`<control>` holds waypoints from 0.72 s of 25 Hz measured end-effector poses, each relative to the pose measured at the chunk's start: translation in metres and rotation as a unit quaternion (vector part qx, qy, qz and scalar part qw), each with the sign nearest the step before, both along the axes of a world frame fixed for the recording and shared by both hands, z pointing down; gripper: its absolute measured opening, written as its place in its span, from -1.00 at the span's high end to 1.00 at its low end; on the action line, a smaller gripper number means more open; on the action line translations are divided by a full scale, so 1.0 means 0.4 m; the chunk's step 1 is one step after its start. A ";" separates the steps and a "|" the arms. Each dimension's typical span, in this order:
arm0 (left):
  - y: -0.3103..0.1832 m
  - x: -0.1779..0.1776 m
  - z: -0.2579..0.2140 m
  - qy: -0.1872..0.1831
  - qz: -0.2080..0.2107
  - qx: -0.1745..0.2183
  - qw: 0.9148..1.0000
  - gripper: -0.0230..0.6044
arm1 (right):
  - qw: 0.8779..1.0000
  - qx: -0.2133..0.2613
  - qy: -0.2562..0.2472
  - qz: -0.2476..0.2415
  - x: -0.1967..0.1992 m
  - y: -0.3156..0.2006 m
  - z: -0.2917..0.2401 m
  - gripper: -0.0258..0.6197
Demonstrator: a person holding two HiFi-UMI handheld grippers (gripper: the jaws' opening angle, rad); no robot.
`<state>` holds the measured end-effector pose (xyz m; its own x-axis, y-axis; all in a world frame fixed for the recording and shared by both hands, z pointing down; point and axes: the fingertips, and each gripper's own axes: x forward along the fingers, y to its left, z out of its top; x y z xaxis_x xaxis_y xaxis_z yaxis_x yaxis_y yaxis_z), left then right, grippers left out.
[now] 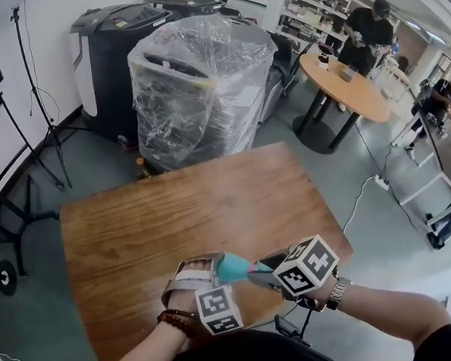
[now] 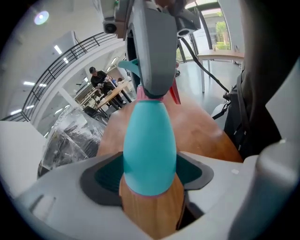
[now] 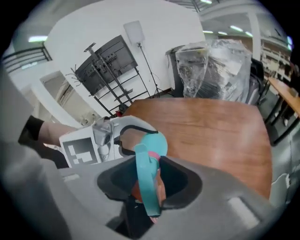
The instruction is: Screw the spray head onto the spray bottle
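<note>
Where the bottle is: we see the bottle (image 2: 149, 150) held up in the lower middle of the head view, over the near edge of the tabletop (image 1: 174, 221) and not resting on it.
Left gripper: the left gripper (image 1: 211, 270) is clamped on the bottle's wide lower body, with a pad pressing each side.
Right gripper: the right gripper (image 1: 261, 273) is clenched on the spray head (image 3: 146, 187), whose trigger and collar sit between its pads.
Long axis: in the head view the bottle lies almost level. Its wide end is at the left and its narrow neck points right and slightly down.
Key relation: the two grippers face each other end to end along that axis, and the spray head sits at the neck just ahead of the left gripper.
Nearer hand: the right one is on the spray head and the left one is on the bottle's body.
Next move, as we judge it: the right wrist should turn the spray head about the bottle's own axis while the left holds the body steady. Any tilt between the two would risk crossing the thread.
How far on: we cannot tell how far the collar has wound on, because the jaws cover the joint.
Look of the bottle: it is smooth, plain teal and shaped like a bullet, tapering evenly to the neck, with a thin pink ring where the spray head meets it.
Look of the spray head: it has a teal trigger lever, a pink collar and a small red part beside it.
</note>
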<state>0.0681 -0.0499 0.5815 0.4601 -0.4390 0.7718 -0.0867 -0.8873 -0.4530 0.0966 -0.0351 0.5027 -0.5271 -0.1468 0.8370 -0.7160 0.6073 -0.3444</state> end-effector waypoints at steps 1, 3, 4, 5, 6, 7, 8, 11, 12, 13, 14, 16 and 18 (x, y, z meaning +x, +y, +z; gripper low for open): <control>-0.003 0.001 0.002 0.008 -0.005 -0.005 1.000 -0.25 | 1.000 0.023 0.008 -0.012 0.000 -0.005 -0.008 0.54; -0.015 -0.001 0.008 0.034 -0.024 -0.024 0.999 -0.26 | 0.996 0.076 0.024 -0.030 0.002 -0.022 -0.039 0.26; -0.024 -0.003 0.012 0.053 -0.038 -0.037 0.997 -0.26 | 0.993 0.108 0.031 -0.034 0.005 -0.035 -0.062 0.25; -0.035 -0.008 0.017 0.073 -0.056 -0.051 0.994 -0.26 | 0.989 0.143 0.035 -0.035 0.009 -0.049 -0.089 0.25; -0.048 -0.014 0.022 0.097 -0.075 -0.068 0.990 -0.26 | 0.983 0.177 0.038 -0.033 0.015 -0.066 -0.117 0.26; -0.062 -0.019 0.027 0.124 -0.096 -0.086 0.984 -0.26 | 0.977 0.209 0.040 -0.027 0.025 -0.081 -0.145 0.26; -0.078 -0.023 0.030 0.154 -0.117 -0.103 0.976 -0.26 | 0.971 0.235 0.040 -0.018 0.037 -0.095 -0.168 0.26; -0.128 -0.033 0.030 0.238 -0.174 -0.138 0.945 -0.26 | 0.961 0.274 0.039 0.017 0.089 -0.120 -0.205 0.26; -0.144 -0.036 0.031 0.259 -0.187 -0.143 0.937 -0.26 | 0.959 0.278 0.039 0.028 0.106 -0.121 -0.208 0.26; -0.159 -0.039 0.035 0.275 -0.199 -0.146 0.929 -0.26 | 0.958 0.280 0.040 0.038 0.121 -0.120 -0.207 0.26; -0.174 -0.043 0.040 0.287 -0.208 -0.146 0.923 -0.26 | 0.958 0.281 0.042 0.045 0.133 -0.117 -0.204 0.26; -0.204 -0.052 0.053 0.302 -0.223 -0.142 0.916 -0.26 | 0.956 0.284 0.046 0.051 0.145 -0.108 -0.195 0.30; -0.228 -0.057 0.065 0.310 -0.232 -0.134 0.912 -0.26 | 0.954 0.290 0.054 0.049 0.146 -0.100 -0.185 0.39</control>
